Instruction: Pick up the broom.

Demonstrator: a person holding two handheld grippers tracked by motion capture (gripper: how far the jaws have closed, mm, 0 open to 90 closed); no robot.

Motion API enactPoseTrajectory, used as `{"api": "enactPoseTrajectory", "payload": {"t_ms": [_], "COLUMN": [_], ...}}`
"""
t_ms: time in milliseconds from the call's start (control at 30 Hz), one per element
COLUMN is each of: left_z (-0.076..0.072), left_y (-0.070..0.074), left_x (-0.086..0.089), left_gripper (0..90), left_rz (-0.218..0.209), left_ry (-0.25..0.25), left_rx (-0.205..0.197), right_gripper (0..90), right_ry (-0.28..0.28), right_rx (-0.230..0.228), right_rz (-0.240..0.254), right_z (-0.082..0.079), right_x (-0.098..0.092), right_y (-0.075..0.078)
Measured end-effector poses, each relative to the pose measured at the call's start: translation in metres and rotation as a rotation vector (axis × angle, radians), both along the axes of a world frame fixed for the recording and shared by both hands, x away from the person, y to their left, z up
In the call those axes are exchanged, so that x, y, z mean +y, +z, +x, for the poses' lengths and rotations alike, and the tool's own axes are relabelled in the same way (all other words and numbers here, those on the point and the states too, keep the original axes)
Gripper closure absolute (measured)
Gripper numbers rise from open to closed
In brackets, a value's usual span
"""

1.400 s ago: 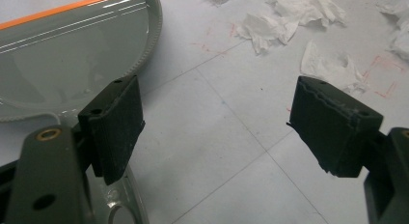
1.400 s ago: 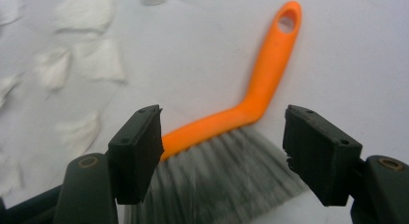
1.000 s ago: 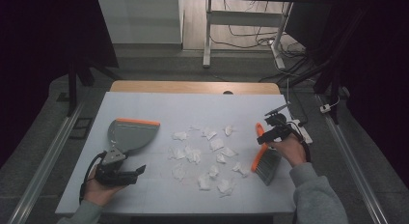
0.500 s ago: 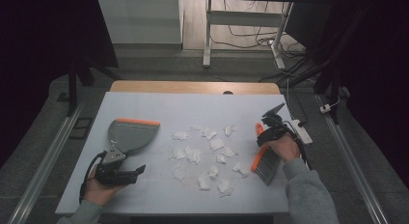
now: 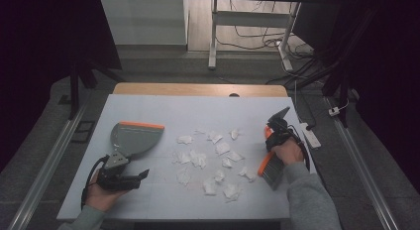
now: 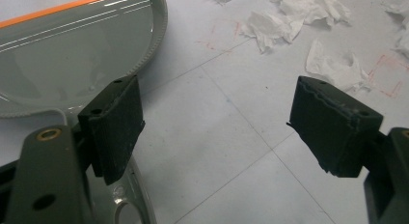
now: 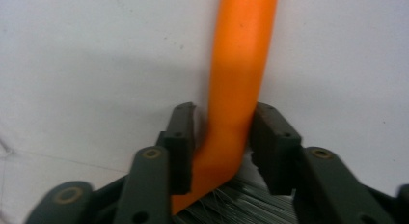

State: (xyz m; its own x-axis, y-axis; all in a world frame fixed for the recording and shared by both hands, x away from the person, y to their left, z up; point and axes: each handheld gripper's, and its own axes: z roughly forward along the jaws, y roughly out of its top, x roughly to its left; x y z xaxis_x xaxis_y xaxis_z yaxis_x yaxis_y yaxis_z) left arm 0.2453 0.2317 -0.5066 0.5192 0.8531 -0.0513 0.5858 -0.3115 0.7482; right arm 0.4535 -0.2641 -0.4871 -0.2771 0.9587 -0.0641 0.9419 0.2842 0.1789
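Looking down from above, the right gripper (image 5: 276, 134) sits over the brush (image 5: 270, 166), paper scraps (image 5: 208, 158) off to its side. Along the left gripper (image 6: 214, 127), jaws gape wide, the dustpan (image 6: 62, 50) just beside one pad. Along the right gripper (image 7: 222, 147), jaws, just closing, clamp the orange brush handle (image 7: 236, 84).

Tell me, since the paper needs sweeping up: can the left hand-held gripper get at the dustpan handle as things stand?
Probably yes. The left hand-held gripper is open, with the dustpan handle right beside one jaw and nothing between them.
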Motion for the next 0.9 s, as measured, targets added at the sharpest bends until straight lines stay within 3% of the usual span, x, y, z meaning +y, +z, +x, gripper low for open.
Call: {"api": "enactPoseTrajectory", "payload": {"t_ms": [100,433,567,900], "left_z": [-0.001,0.000,0.000,0.002], "left_y": [0.001,0.000,0.000,-0.001], "left_x": [0.000,0.002,0.003,0.001], "left_gripper": [20.3,20.3,20.3,20.3], "left_rz": [0.001,-0.003,-0.002,-0.001], "left_ry": [0.001,0.006,0.011,0.017], "left_rx": [-0.002,-0.002,0.001,0.002], "right_gripper": [70.4,71.1,71.1,71.2], "right_ry": [-0.002,0.053,0.104,0.143], "right_rx": [-0.004,-0.020,-0.007,-0.057], "right_rz": [0.003,0.026,0.107,0.253], "right_z": [-0.001,-0.003,-0.006,-0.021], "right_x": [0.001,-0.003,-0.016,-0.044], "right_y": [0.000,0.001,0.005,0.030]}}
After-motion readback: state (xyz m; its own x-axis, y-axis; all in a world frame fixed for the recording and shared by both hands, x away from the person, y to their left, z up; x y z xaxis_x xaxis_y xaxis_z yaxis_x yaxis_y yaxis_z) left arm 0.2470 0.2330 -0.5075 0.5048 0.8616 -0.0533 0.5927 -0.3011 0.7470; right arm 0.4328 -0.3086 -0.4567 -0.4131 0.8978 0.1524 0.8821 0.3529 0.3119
